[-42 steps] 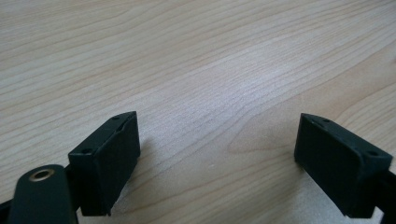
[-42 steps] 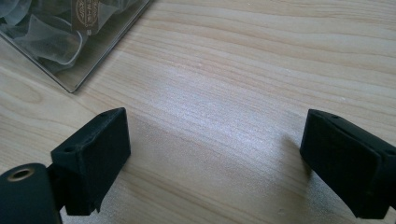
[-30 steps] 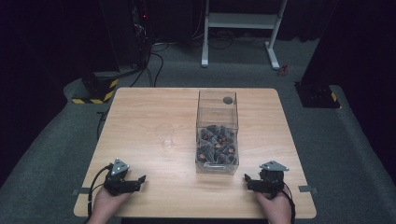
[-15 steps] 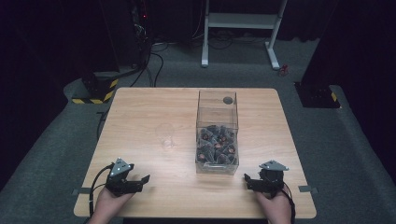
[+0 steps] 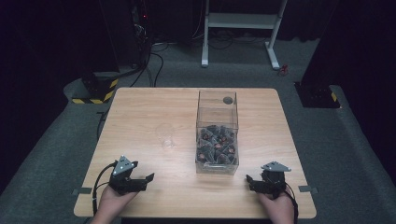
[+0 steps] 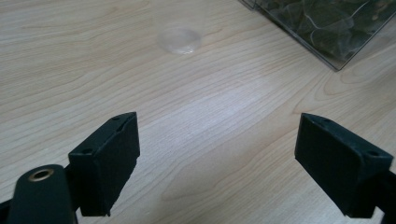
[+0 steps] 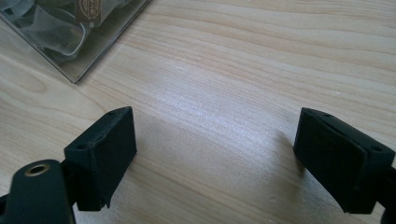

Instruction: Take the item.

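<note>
Wooden table (image 5: pixel 140 112) — clear box (image 5: pixel 217 135) of tea bags (image 5: pixel 216 142), small glass cup (image 5: pixel 167 140) beside it; left gripper (image 5: pixel 145 179) and right gripper (image 5: pixel 252 181) flanking, jaws wide, empty — seemingly poised to pick.

Two black handheld grippers, the left gripper (image 5: pixel 148 177) and right gripper (image 5: pixel 249 178), each with blocky jaws, a grey triangular top plate, a trailing black cable and a brass-ringed hole.

Small clear glass cup (image 5: pixel 166 137) standing upright, empty, left of centre on the worktop (image 5: pixel 140 112), just left of a tall clear box (image 5: pixel 217 133) half filled with dark wrapped pieces, near the middle.
</note>
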### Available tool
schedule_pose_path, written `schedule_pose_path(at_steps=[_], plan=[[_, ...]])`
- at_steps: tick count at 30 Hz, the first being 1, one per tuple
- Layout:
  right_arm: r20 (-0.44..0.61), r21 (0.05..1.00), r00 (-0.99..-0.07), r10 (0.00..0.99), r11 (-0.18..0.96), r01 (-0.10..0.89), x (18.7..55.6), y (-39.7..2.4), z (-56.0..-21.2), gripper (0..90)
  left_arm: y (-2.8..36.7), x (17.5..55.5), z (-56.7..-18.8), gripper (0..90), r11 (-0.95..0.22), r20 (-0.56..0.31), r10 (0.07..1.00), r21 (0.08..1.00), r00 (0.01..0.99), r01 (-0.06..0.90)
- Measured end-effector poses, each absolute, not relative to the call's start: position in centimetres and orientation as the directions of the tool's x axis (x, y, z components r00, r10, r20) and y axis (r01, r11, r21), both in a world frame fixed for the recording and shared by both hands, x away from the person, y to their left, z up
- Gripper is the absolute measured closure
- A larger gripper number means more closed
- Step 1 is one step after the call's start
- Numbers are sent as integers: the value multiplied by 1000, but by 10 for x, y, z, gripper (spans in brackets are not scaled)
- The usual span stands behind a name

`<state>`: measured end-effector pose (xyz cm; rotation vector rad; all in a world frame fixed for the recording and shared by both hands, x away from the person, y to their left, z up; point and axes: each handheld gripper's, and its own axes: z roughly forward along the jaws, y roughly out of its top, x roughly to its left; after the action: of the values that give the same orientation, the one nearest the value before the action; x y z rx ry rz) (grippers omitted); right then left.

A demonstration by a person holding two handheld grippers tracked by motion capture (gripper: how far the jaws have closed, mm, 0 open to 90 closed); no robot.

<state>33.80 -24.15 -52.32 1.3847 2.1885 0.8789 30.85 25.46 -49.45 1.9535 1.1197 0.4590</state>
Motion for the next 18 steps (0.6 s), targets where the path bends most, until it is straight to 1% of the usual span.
schedule_pose_path(at_steps=[3,6,8,12,18], plan=[[-7,699,-430,903,312,644,337,-242,-524,128,252,310,-492,132,-284,-71,834,795,547,536],[-9,701,-430,903,312,641,338,-241,-524,126,251,311,-491,130,-267,-90,831,802,549,535],[-9,702,-427,904,310,641,338,-241,-524,125,249,312,-491,130,-276,-71,839,799,540,534],[-7,702,-422,906,306,644,338,-241,-524,124,245,314,-491,130,-289,-61,834,799,549,528],[-11,703,-426,905,310,640,338,-241,-524,125,237,315,-486,132,-286,-72,828,798,557,530]])
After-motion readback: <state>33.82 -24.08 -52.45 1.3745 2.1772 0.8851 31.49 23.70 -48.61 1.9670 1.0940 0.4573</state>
